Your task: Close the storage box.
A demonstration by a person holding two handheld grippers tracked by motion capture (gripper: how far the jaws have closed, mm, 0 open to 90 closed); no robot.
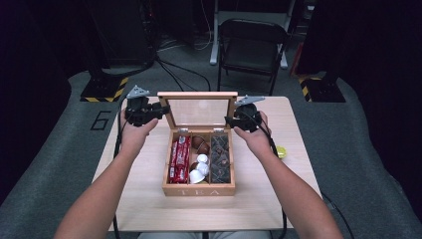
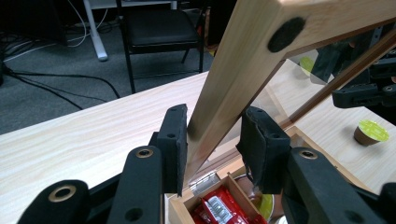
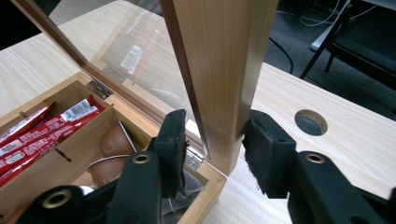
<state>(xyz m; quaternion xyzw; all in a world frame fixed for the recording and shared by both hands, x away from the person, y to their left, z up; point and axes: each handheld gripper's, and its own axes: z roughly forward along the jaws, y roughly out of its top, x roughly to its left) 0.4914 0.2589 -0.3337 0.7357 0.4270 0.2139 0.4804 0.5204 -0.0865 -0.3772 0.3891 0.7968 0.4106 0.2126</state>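
Pale wooden table | tea box lid upright | left gripper, right gripper straddled lid sides, grasp uncertain | risk: slipped, slammed shut.

**Lighting and picture quality**

Even overhead light falls on the pale wooden table; the surrounding floor and backdrop lie dim to black. Soft glare shows on the glass-paned wooden lid. High view is soft and low in detail. In both gripper views the 2 near black jaws are slightly blurred.
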